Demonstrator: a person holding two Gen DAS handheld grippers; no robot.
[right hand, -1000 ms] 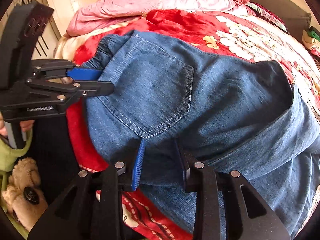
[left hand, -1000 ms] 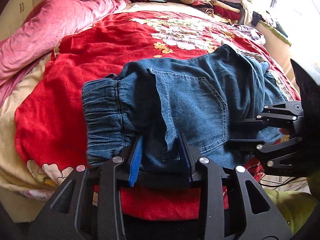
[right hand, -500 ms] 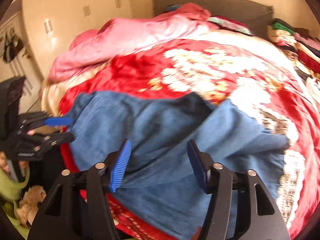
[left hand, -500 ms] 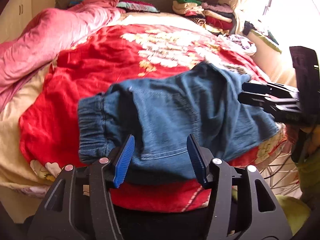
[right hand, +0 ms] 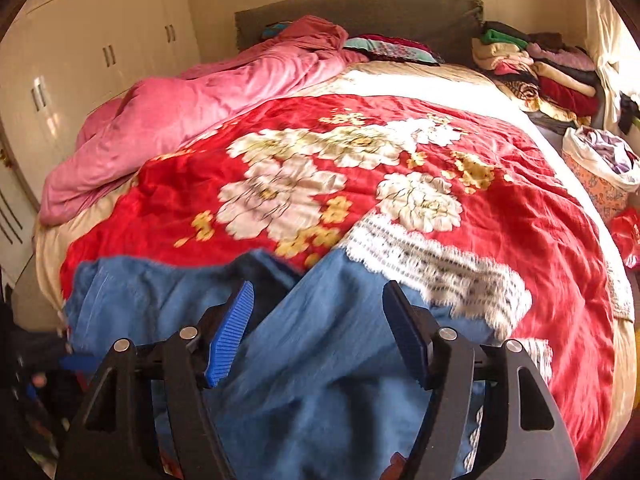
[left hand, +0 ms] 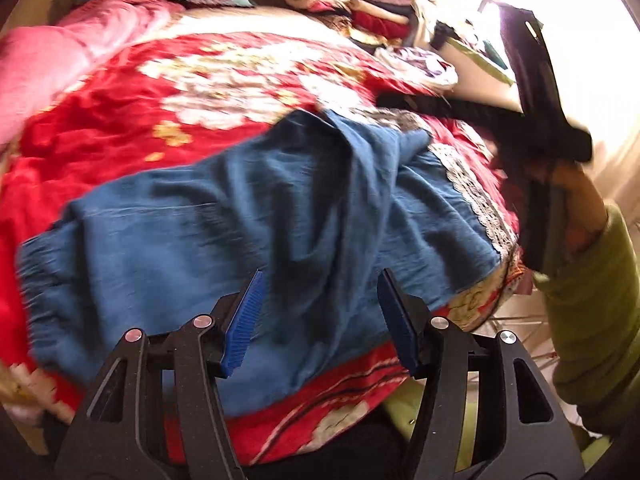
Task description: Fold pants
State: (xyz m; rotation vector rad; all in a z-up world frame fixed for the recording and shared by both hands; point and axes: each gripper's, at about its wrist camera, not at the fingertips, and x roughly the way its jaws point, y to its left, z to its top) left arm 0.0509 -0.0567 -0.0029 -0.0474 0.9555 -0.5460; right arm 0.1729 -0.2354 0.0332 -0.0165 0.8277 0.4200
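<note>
Blue denim pants lie folded on the red flowered bedspread, near the bed's front edge. My left gripper hovers over their near side with its jaws apart and nothing pinched between the blue pads. In the right wrist view the pants fill the lower part. My right gripper is above them with its jaws opening, the cloth below the pads and not held. A hand in a green sleeve holds that gripper at the right of the left wrist view.
A pink duvet is bunched along the bed's left side. Folded clothes are stacked at the far right corner. A basket of laundry stands by the right edge. Wardrobe doors line the left wall.
Both grippers were shut on the pants' near edge; both have let go, opened and drawn back and up. The pants now rest on the bedspread.
</note>
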